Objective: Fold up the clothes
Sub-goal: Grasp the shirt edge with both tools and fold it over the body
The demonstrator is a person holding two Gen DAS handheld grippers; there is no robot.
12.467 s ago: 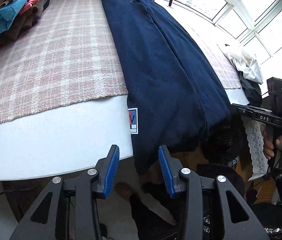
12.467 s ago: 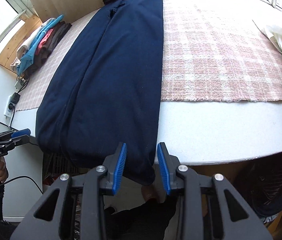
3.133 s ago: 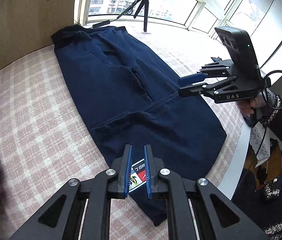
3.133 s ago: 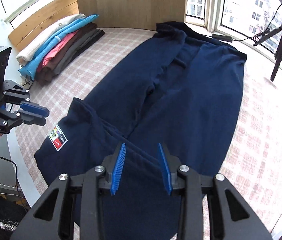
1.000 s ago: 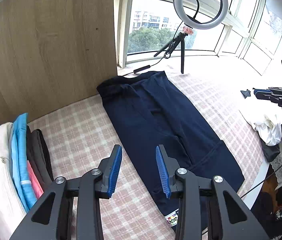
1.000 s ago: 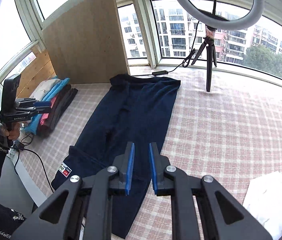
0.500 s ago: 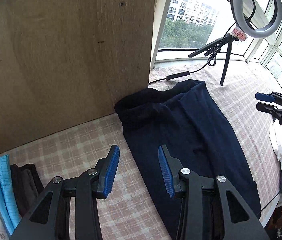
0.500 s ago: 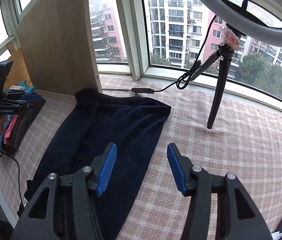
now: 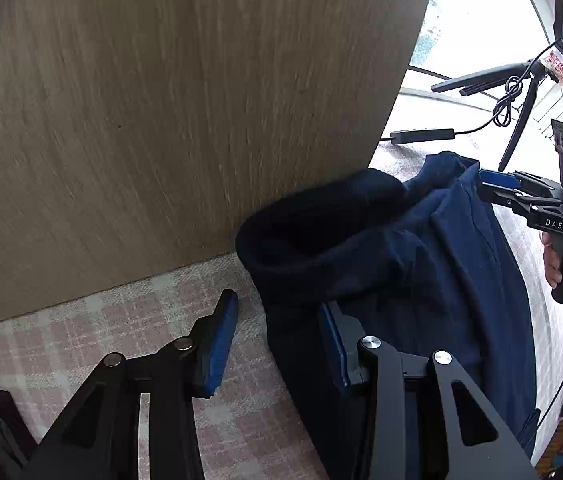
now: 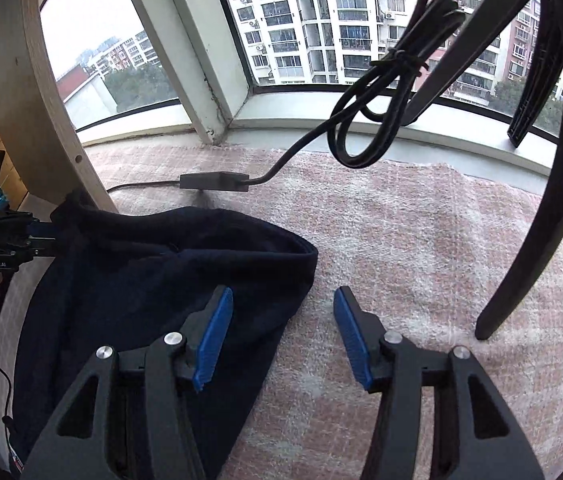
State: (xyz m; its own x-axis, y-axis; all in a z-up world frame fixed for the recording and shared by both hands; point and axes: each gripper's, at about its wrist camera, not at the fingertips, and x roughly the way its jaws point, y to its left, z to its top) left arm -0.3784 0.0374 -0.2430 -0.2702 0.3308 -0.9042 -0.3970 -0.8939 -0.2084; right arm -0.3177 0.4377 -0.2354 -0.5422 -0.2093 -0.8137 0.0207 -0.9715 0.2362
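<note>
The navy trousers (image 9: 421, 280) lie on the checked cloth (image 10: 421, 240) covering the table, waistband bunched against the wooden panel (image 9: 161, 120). The left tongs (image 9: 277, 344) are released and straddle the waistband's left corner: one pad over bare cloth, the other over the fabric, nothing gripped. The right tongs (image 10: 281, 340), jaws just opened wide, straddle the right corner likewise: left pad over the trousers, right pad over the cloth beside the tripod leg (image 10: 529, 248).

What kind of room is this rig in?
Probably a glazed balcony or sunroom in a high-rise flat: a curved window looks onto apartment blocks, and a checked pink cloth covers the surface where the navy trousers lie, beside a tripod.
</note>
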